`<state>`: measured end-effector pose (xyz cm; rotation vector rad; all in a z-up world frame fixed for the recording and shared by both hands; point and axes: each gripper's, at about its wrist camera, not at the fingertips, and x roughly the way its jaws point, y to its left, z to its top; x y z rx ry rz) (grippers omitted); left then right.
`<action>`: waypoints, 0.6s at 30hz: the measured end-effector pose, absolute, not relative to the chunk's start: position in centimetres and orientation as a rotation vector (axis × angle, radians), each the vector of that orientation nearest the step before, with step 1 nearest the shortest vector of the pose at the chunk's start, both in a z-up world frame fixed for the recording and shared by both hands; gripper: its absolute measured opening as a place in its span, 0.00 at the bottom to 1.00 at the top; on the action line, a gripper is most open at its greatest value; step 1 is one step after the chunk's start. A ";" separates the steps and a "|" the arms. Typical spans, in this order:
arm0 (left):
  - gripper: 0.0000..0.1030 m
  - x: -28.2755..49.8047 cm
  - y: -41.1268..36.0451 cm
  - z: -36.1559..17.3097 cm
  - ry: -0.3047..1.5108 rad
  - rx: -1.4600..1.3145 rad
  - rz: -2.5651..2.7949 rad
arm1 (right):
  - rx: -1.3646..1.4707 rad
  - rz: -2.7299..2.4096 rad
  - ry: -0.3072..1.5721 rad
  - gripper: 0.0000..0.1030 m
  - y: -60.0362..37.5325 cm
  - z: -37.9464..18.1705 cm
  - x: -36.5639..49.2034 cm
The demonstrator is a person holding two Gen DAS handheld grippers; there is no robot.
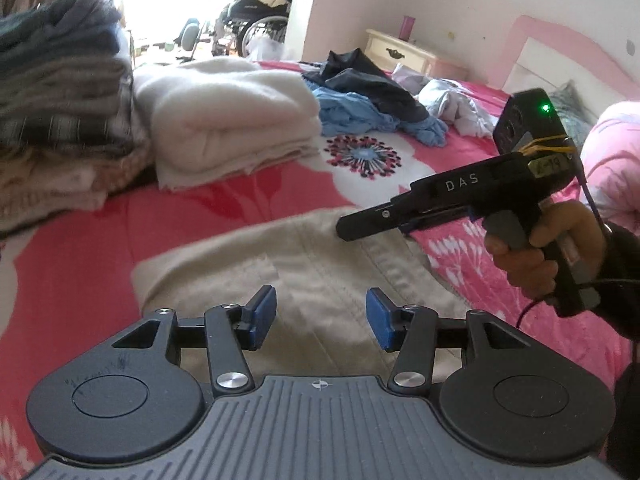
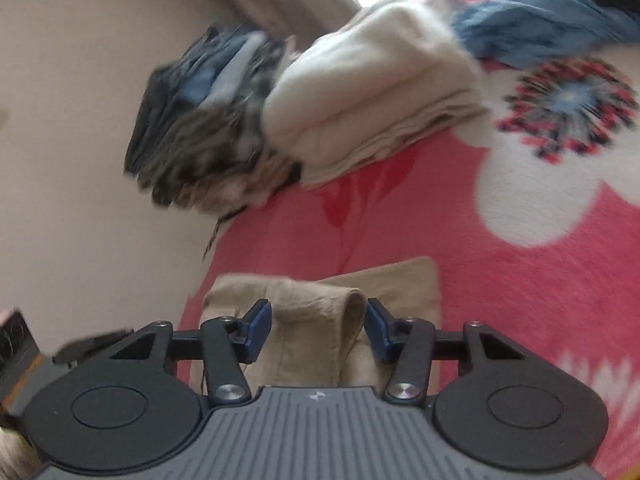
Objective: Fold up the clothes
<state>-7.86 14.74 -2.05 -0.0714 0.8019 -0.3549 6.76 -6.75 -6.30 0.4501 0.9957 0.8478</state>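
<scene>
Blue-padded fingers of the left gripper (image 1: 321, 314) fill the bottom of the left wrist view, its jaws released and standing apart with nothing between them, hovering over beige trousers (image 1: 312, 264) that lie folded on a pink floral bedspread (image 1: 224, 204). Just beyond the trousers, the right gripper (image 1: 350, 228) comes in from the right, held by a hand (image 1: 536, 256) in a dark sleeve; its tip is just above the far edge of the beige cloth, and from this side I cannot tell how its jaws stand. Farther back on the bed sit a folded cream blanket (image 1: 228, 116) and, to its left, a stack of folded dark and striped clothes (image 1: 60, 80). Behind them lies a loose heap of blue and dark garments (image 1: 360, 100), with pale crumpled clothes (image 1: 460, 108) near a cream nightstand (image 1: 400, 54) and a pink headboard (image 1: 560, 52). A wheelchair (image 1: 260, 20) piled with laundry stands by the bright window. In the right wrist view, which is tilted and blurred, the right gripper (image 2: 319, 326) shows its jaws released, spread on either side of a rolled fold of the beige trousers (image 2: 320, 320) without clearly pressing it. The trousers rest on the pink bedspread (image 2: 500, 300) near the bed's edge. Beyond are the cream blanket (image 2: 360, 100), the dark striped stack (image 2: 208, 128) and the blue garment (image 2: 540, 28).
</scene>
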 end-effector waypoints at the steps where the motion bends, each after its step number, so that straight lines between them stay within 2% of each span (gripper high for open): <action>1: 0.48 -8.0 14.9 -2.1 0.799 -0.077 -0.350 | 0.462 0.870 0.991 0.43 -6.7 -6.0 6.7; 5: 0.48 -8.6 15.3 -2.3 0.788 -0.097 -0.341 | 0.637 0.968 0.906 0.45 -8.4 -5.3 5.8; 12: 0.48 -9.7 15.6 -3.3 0.796 -0.138 -0.308 | 0.683 0.876 1.026 0.45 -9.3 -8.9 3.8; 15: 0.48 -10.4 15.8 -3.4 0.793 -0.148 -0.300 | 0.694 0.870 1.022 0.45 -9.5 -9.2 2.2; 16: 0.48 -10.6 15.9 -3.6 0.794 -0.150 -0.296 | 0.662 0.854 1.022 0.40 -9.3 -8.9 1.7; 17: 0.48 -10.8 16.0 -3.7 0.797 -0.153 -0.291 | 0.625 0.835 1.023 0.23 -9.0 -8.6 1.3; 18: 0.48 -11.0 16.0 -3.9 0.802 -0.156 -0.287 | 0.589 0.816 1.024 0.15 -8.7 -8.3 0.8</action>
